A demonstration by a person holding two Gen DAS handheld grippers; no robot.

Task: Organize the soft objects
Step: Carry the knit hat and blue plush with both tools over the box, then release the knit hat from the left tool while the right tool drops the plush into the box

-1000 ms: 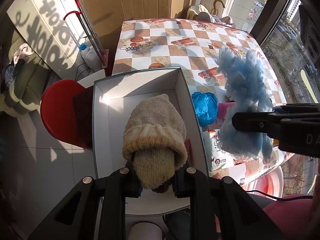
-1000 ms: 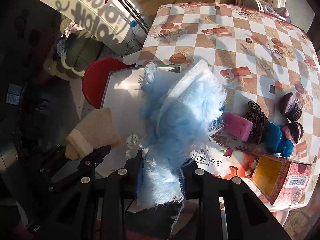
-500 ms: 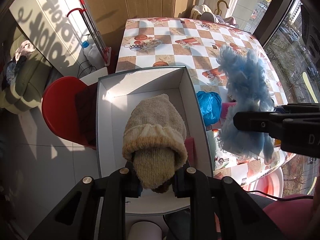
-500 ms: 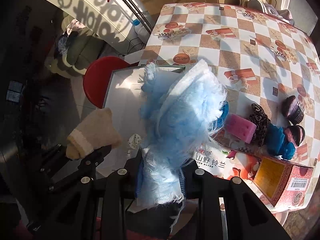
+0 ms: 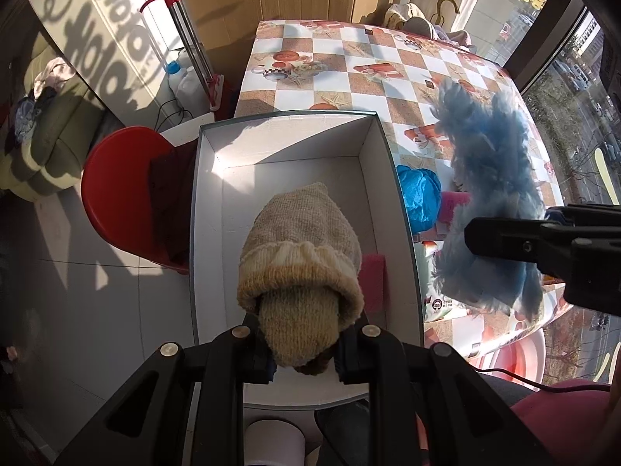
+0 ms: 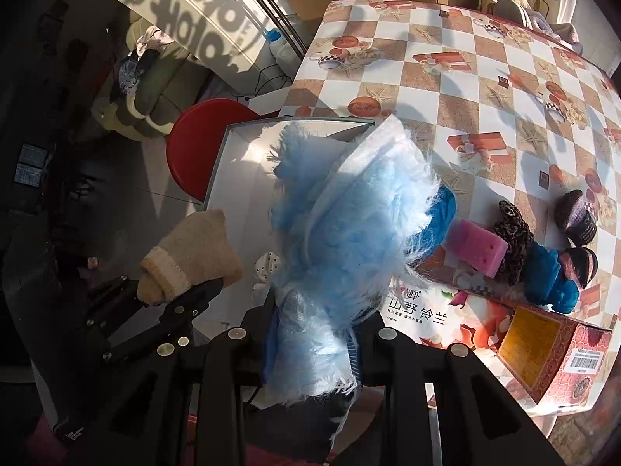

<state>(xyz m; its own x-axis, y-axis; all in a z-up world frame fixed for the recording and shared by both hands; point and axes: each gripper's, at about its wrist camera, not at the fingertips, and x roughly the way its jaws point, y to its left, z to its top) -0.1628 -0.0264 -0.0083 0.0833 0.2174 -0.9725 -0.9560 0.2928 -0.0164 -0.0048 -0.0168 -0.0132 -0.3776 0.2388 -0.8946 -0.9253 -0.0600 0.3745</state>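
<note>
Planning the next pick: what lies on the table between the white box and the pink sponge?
A crumpled blue cloth lies between the white box and the pink sponge, shown in the left wrist view.

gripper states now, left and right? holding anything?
Left gripper: shut on the beige knit hat.
Right gripper: shut on the fluffy blue item.

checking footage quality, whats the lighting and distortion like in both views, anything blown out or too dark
Left wrist: hard sunlight, white box interior bright but readable, fisheye bends the table edges. Right wrist: fluffy blue item partly blown out, left side sunk in dark shadow, corners vignetted black.
</note>
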